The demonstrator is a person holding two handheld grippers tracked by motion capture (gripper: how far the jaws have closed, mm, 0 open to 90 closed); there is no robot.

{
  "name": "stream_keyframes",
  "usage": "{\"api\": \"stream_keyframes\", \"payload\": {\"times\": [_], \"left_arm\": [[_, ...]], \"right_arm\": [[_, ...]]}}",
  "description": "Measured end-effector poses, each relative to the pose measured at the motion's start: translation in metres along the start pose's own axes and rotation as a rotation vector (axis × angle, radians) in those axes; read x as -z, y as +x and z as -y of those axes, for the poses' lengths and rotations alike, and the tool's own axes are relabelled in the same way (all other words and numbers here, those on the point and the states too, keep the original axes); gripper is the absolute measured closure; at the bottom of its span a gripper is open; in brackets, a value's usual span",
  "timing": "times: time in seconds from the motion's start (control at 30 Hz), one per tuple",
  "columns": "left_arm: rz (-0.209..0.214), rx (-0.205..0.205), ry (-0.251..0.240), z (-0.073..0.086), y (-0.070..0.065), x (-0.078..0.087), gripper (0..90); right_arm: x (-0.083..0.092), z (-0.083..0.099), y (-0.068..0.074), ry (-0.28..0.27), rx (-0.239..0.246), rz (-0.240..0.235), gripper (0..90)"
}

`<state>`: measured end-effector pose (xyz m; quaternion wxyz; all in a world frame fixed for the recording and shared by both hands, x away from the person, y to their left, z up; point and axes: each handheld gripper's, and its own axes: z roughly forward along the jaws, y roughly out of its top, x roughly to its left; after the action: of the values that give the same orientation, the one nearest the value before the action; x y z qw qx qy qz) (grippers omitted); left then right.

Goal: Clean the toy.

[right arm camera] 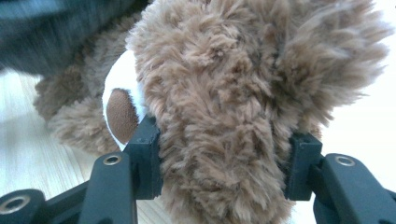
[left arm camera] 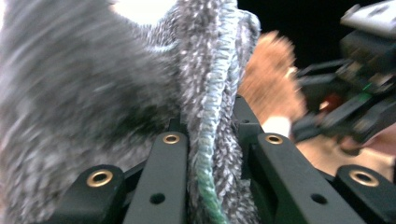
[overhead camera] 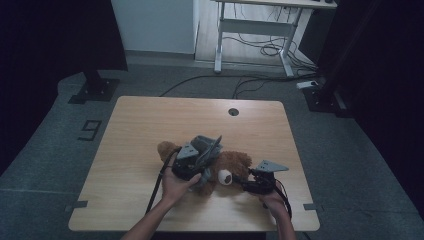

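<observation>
Where the tabletop [overhead camera: 130,130] fills the middle of the high view, I see a brown bear [overhead camera: 235,167] lying at lower centre of the frame, with a grey cloth [overhead camera: 206,147] draped over its left part. My left gripper [overhead camera: 192,162] sits just left of centre; in the left gripper view its jaws are clenched on a fold of the cloth [left arm camera: 210,116], whose green-stitched hem runs down between them. My right gripper [overhead camera: 257,181] lies at the bear's right side, lower right of centre. In the right gripper view its jaws grasp a tuft of the bear [right arm camera: 224,140], fur pressed against both pads; the white muzzle with its brown nose shows at left.
</observation>
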<state>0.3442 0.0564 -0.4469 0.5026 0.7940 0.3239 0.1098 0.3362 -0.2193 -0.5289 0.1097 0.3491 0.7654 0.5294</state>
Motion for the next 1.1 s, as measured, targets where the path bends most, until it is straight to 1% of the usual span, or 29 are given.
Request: {"api": "stream_keyframes", "payload": {"times": [0.03,0.07,0.1,0.17,0.2,0.27,0.3,0.33,0.37,0.4,0.47,0.5,0.6,0.63,0.73,0.8,0.87,0.9,0.93,1.0,1.1], "left_arm": [[0.006,-0.021,-0.001,-0.009,-0.007,-0.004,79.4],[0.015,-0.03,-0.006,-0.017,-0.014,-0.01,79.4],[0.029,-0.034,-0.016,-0.025,-0.02,-0.016,79.3],[0.061,-0.045,-0.01,-0.038,-0.034,-0.032,79.3],[0.066,-0.052,0.002,-0.043,-0.04,-0.041,79.3],[0.057,-0.077,0.058,-0.049,-0.05,-0.062,79.1],[0.047,-0.085,0.09,-0.049,-0.052,-0.072,79.1],[0.042,-0.079,0.119,-0.048,-0.052,-0.081,79.0],[0.042,-0.063,0.135,-0.045,-0.05,-0.088,79.0],[0.045,-0.042,0.146,-0.041,-0.047,-0.093,79.0],[0.05,-0.017,0.133,-0.033,-0.042,-0.097,79.3],[0.05,-0.01,0.125,-0.03,-0.039,-0.095,79.5],[0.065,0.035,0.111,-0.027,-0.03,-0.084,79.6],[0.061,0.04,0.107,-0.026,-0.028,-0.079,79.6],[0.039,0.035,0.103,-0.022,-0.02,-0.063,79.6],[-0.002,0.025,0.085,-0.019,-0.012,-0.05,79.5],[-0.056,0.016,0.072,-0.016,-0.001,-0.036,79.5],[-0.066,0.029,0.068,-0.012,0.009,-0.027,79.5],[-0.066,0.048,0.059,-0.01,0.015,-0.022,79.5],[-0.064,0.084,0.035,-0.001,0.031,-0.005,79.5],[-0.07,0.108,0.009,0.006,0.045,0.014,79.6]], "right_arm": [[0.0,0.0,0.001,0.001,0.009,0.002,44.1],[0.0,0.0,0.002,0.0,0.019,0.007,44.2],[0.001,0.0,0.002,-0.001,0.026,0.009,44.2],[0.001,0.001,0.003,0.001,0.042,0.008,44.2],[0.002,0.001,0.003,0.003,0.048,0.009,44.2],[0.002,0.001,0.004,0.002,0.056,0.017,44.2],[0.002,0.001,0.004,-0.001,0.056,0.02,44.2],[0.002,0.002,0.005,-0.002,0.058,0.024,44.2],[0.002,0.002,0.005,-0.007,0.059,0.029,44.3],[0.002,0.002,0.005,-0.008,0.071,0.037,44.9],[0.002,0.003,0.005,-0.007,0.082,0.068,47.4],[0.002,0.003,0.005,-0.007,0.079,0.072,48.0],[0.002,0.004,0.005,-0.016,0.07,0.075,48.7],[0.002,0.004,0.005,-0.016,0.065,0.074,48.8],[0.002,0.005,0.004,-0.018,0.057,0.072,48.9],[0.002,0.005,0.004,-0.025,0.049,0.072,48.9],[0.002,0.006,0.002,-0.03,0.043,0.07,48.8],[0.002,0.006,0.002,-0.033,0.04,0.069,48.7],[0.002,0.007,0.002,-0.038,0.036,0.067,48.7],[0.002,0.007,0.002,-0.039,0.036,0.069,48.7],[0.002,0.007,0.002,-0.041,0.032,0.071,48.6]]}}
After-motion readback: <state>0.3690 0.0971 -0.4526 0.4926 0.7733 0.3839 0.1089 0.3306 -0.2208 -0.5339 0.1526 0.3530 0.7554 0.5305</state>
